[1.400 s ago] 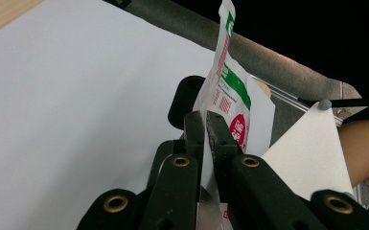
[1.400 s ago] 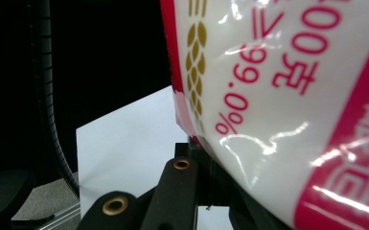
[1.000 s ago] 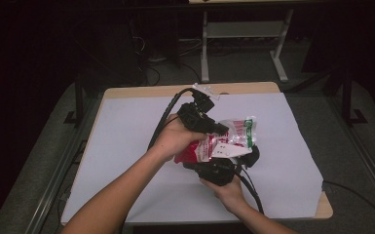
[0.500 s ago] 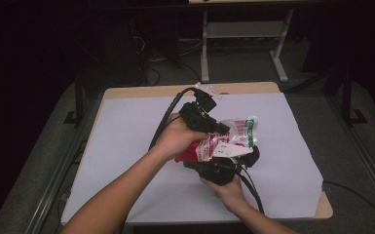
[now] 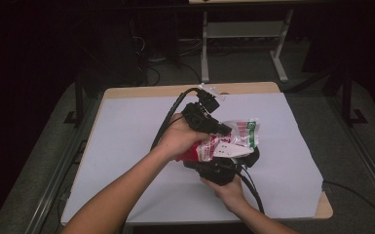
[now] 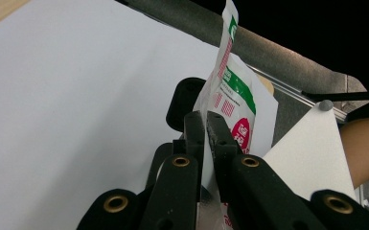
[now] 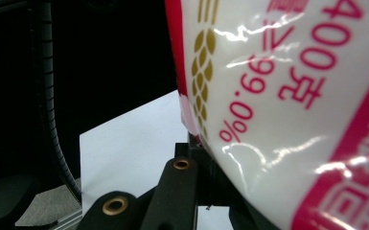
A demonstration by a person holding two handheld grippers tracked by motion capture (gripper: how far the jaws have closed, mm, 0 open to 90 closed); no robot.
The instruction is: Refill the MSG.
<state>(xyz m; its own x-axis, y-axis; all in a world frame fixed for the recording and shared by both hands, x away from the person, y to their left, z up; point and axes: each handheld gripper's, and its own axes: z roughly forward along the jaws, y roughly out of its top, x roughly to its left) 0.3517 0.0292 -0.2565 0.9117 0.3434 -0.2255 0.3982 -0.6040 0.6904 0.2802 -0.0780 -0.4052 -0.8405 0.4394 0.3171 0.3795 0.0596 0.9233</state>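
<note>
A plastic bag (image 5: 237, 135) printed in red, white and green hangs above the middle of the table, held between both grippers. My left gripper (image 5: 224, 130) comes from the left, and its jaws are shut on the bag's thin film edge (image 6: 235, 91), as the left gripper view (image 6: 206, 125) shows. My right gripper (image 5: 246, 158) sits below the bag with a hand under it. In the right gripper view the bag (image 7: 287, 96) covers most of the jaws (image 7: 199, 153), which grip its lower edge. The right gripper's grey plate (image 6: 311, 153) shows beside the bag.
A white sheet (image 5: 126, 146) covers the table, with the wooden edge (image 5: 324, 212) showing at the front right. Black cables (image 5: 168, 122) trail from both grippers. A metal stand (image 5: 243, 34) and dark floor lie beyond the far edge.
</note>
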